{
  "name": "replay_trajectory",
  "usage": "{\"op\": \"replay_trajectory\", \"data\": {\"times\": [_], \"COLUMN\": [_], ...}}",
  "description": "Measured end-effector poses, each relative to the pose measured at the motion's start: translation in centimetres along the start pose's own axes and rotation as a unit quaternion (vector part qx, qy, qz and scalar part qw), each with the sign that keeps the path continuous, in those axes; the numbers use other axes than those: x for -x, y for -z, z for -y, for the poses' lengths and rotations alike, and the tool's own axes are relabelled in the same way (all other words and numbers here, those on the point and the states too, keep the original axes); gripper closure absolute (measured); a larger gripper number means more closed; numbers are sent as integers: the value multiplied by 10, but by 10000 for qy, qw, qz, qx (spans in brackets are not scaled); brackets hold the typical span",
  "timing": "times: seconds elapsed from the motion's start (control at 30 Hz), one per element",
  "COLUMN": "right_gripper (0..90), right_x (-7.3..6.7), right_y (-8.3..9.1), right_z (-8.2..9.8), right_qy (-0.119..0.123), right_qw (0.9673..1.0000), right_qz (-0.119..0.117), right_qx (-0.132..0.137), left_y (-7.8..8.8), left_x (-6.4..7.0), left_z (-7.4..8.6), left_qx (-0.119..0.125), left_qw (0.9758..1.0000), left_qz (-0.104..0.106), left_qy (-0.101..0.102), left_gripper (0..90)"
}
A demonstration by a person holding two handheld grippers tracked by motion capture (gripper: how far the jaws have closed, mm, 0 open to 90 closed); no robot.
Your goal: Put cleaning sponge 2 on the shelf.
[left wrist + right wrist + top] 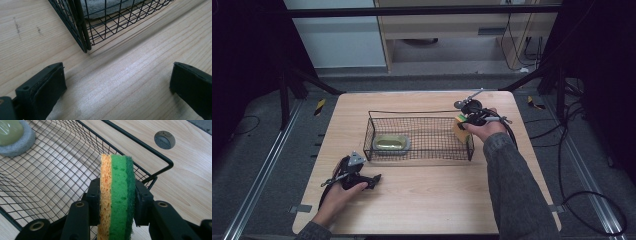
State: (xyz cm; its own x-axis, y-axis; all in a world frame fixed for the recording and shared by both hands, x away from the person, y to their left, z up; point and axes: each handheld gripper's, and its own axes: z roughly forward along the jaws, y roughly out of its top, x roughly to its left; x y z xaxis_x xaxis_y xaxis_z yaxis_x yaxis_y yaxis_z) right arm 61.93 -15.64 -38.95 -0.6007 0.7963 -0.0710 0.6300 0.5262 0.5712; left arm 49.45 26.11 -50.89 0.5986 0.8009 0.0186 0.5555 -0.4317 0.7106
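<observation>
My right gripper [116, 202] is shut on a sponge [117, 197] with orange, light green and dark green layers, held on edge over the right end of a black wire basket [62, 180]. In the high view that gripper [462, 122] and the sponge [460, 120] sit at the basket's right wall [470, 142]. An oval grey pad with a yellowish top [391, 143] lies in the basket's left part, the same oval pad [13, 136] showing at the far end in the right gripper view. My left gripper [374, 178] rests open on the table by the basket's near left corner [83, 45], nothing between its jaws.
The wooden table [422, 200] has bare room in front of the basket. A round grey cable cap [164, 139] is set into the tabletop beyond the basket's right end. Cables trail off the right side of the table [562, 190].
</observation>
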Motion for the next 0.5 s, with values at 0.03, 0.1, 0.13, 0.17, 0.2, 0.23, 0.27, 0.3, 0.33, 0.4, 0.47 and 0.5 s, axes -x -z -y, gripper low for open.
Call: {"op": "replay_trajectory", "data": {"times": [0.03, 0.1, 0.13, 0.17, 0.2, 0.23, 0.27, 0.3, 0.33, 0.4, 0.47, 0.5], "right_gripper": [642, 642, 642, 641, 641, 641, 641, 641, 641, 640, 639, 639], "right_x": [0, -1, -2, -2, -3, -3, -4, -4, -5, -6, -5, -5], "right_y": [-1, -3, -4, -5, -6, -7, -8, -9, -11, -13, -16, -16], "right_z": [0, 0, 0, 0, 0, 0, 0, 0, 0, 1, 2, 3], "right_qy": [-2, -3, 13, 30, 42, 45, 52, 69, 76, 56, 86, 67], "right_qw": [10000, 10000, 10000, 10000, 10000, 10000, 9999, 9999, 9999, 9999, 9998, 9998], "right_qz": [0, 6, 14, 26, 26, 28, 27, 32, 38, 28, 44, 48], "right_qx": [-13, -32, -39, -48, -61, -72, -90, -108, -134, -152, -181, -200], "left_y": [0, 0, 0, 0, 0, 0, 0, 0, 0, 0, 0, 0], "left_x": [0, 0, 0, 0, 0, 0, 0, 0, 0, 0, 0, 0], "left_z": [0, 0, 0, 0, 0, 0, 0, 0, 0, 0, 0, 0], "left_qx": [0, 0, -1, 2, -1, 7, 5, 10, 7, 6, 6, 6], "left_qw": [10000, 10000, 10000, 10000, 10000, 10000, 10000, 10000, 10000, 10000, 10000, 10000], "left_qz": [0, 1, 1, -1, 2, 7, 7, 6, 7, 7, 6, 6], "left_qy": [1, 2, 1, 5, 2, 2, 2, 6, 2, 1, 3, 4], "left_gripper": [0, 0, 0, 0, 0, 0, 0, 0, 0, 0, 0, 0]}}
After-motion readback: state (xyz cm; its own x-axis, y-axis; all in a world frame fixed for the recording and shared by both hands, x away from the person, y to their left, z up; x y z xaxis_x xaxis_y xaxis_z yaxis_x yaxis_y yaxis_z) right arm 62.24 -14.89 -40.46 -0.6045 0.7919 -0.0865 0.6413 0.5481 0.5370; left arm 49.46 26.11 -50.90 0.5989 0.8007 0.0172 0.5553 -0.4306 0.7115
